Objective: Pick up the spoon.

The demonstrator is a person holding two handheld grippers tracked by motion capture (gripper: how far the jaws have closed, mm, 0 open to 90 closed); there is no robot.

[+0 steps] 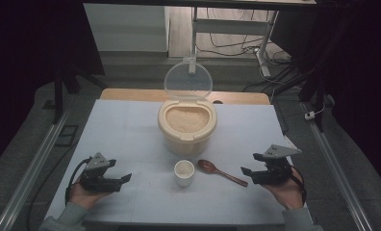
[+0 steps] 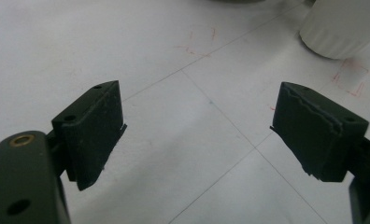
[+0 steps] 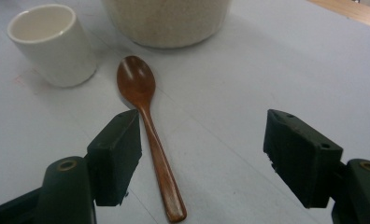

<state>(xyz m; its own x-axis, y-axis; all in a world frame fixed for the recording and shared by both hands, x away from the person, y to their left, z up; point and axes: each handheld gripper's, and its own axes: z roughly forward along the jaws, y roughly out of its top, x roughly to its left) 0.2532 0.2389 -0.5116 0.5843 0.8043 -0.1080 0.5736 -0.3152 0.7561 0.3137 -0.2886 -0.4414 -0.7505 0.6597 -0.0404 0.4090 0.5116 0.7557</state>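
Right gripper point(image 1: 256, 165) is held just above the white table point(image 1: 121, 125), jaws spread wide with nothing between them. Left gripper point(image 1: 119, 172) is held near the table's left front, jaws likewise apart and empty. In the right gripper view the wooden spoon point(image 3: 148, 123) is partly hidden by one jaw, and the rice container point(image 3: 167, 21) is cut off at the top. The spoon is seen lying flat just ahead of the right gripper, handle toward it, bowl beside the white cup point(image 3: 52, 44). Brown glossy wood, smooth ceramic, cream plastic with a clear raised lid point(image 1: 188, 81).
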